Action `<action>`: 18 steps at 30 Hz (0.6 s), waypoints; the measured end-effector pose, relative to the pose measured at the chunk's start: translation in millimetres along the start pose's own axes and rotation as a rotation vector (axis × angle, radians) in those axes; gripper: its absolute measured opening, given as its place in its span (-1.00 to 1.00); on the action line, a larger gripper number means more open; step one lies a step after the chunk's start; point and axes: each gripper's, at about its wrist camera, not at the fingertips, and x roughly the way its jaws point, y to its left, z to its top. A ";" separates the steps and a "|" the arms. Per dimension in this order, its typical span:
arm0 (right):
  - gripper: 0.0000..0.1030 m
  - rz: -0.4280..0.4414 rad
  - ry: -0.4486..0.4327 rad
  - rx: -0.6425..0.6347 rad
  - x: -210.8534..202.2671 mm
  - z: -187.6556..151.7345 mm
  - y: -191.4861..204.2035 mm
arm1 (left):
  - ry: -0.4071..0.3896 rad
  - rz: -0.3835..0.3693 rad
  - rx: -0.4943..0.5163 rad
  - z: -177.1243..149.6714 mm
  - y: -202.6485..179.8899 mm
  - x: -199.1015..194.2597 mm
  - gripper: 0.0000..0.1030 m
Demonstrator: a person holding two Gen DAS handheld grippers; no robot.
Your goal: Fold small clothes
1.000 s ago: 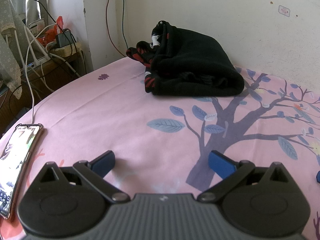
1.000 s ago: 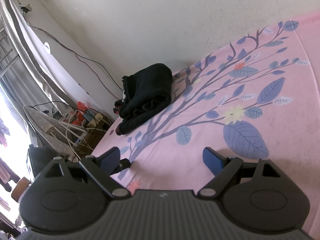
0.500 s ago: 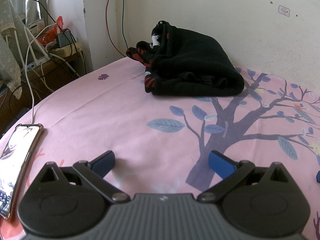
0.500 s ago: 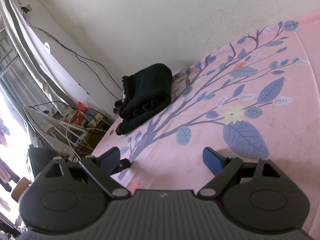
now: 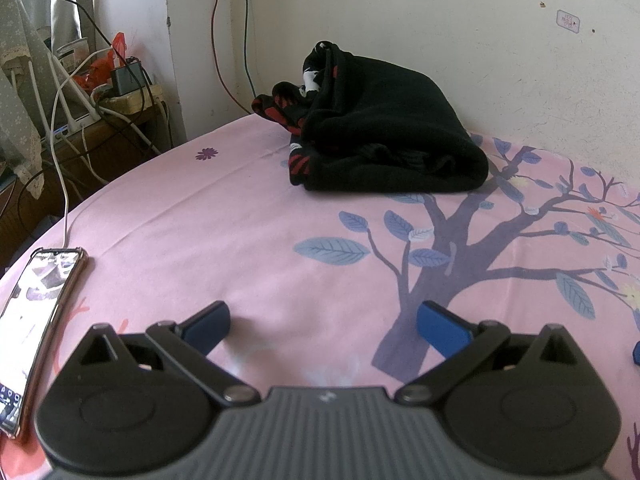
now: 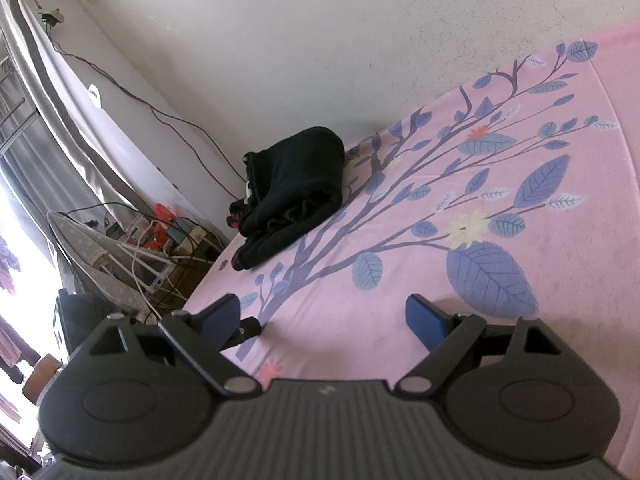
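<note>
Bed (image 5: 224, 216) (image 6: 580, 264): a big pink sheet with a blue and purple tree on it. It fills most of both views. Its near part is hidden under the claws. The left edge drops off beside the phone, and the far edge meets the wall.
Wall (image 5: 440, 20) (image 6: 280, 40): pale and rough, right behind the bed. A small sticker is on it, too small to read.
Open room: lots of bare pink sheet lies between both claws and the clothes.
Clothes (image 5: 384, 128) (image 6: 296, 192): a black heap with red and white bits, on the far side of the bed, close to the wall and the left corner. It is bunched up, so I cannot tell what kind of clothes it is, or if it is one piece or more.
Left claw (image 5: 323, 326): its blue fingers are spread wide with nothing between them. It is low over the sheet. The clothes are well ahead of it, a bit to the right.
Right claw (image 6: 322, 316): spread wide too, with nothing between its fingers. The clothes are far ahead and off to the left. A small dark part shows just past its left finger; I cannot tell what it is.
Side table (image 5: 120, 120): past the bed's left corner, a mess of wires and plugs, hard to make out.
Phone (image 5: 36, 320): lit up, on the bed's left edge, a white wire in its top. Its lower end is cut off.
</note>
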 end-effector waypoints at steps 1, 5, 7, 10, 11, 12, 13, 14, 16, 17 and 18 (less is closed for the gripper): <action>0.58 0.000 0.000 0.000 0.0 0.0 0.0 | 0.000 0.000 0.000 0.0 -0.1 0.0 1.00; 0.58 0.000 0.000 0.000 0.2 0.0 0.0 | 0.000 0.000 0.000 -0.3 -0.1 -0.2 1.00; 0.58 0.000 0.000 0.000 0.2 -0.1 0.3 | 0.000 0.001 0.000 -0.5 0.2 -0.3 1.00; 0.58 0.000 0.000 0.000 0.2 0.0 0.1 | 0.000 0.001 0.000 -0.3 -0.3 -0.2 1.00; 0.58 0.000 0.000 0.000 0.3 0.0 0.1 | 0.000 0.001 0.001 -0.6 -0.3 -0.5 1.00; 0.58 0.000 0.000 0.000 0.1 -0.2 0.6 | 0.000 0.001 0.001 -0.7 -0.3 -0.5 1.00; 0.58 0.000 0.000 0.000 0.3 0.0 0.1 | 0.000 0.001 0.001 -0.6 -0.3 -0.5 1.00; 0.58 0.000 0.000 0.000 0.3 0.0 0.0 | 0.000 0.001 0.001 -0.6 -0.3 -0.5 1.00; 0.58 0.000 0.000 0.001 0.3 0.1 0.0 | 0.000 0.001 0.001 -0.6 -0.4 -0.4 1.00; 0.58 0.000 0.000 0.000 0.3 0.1 0.1 | 0.000 0.001 0.001 -0.6 -0.4 -0.4 1.00; 0.58 0.000 0.000 0.000 0.3 0.1 0.0 | 0.000 0.001 0.001 -0.6 -0.4 -0.5 1.00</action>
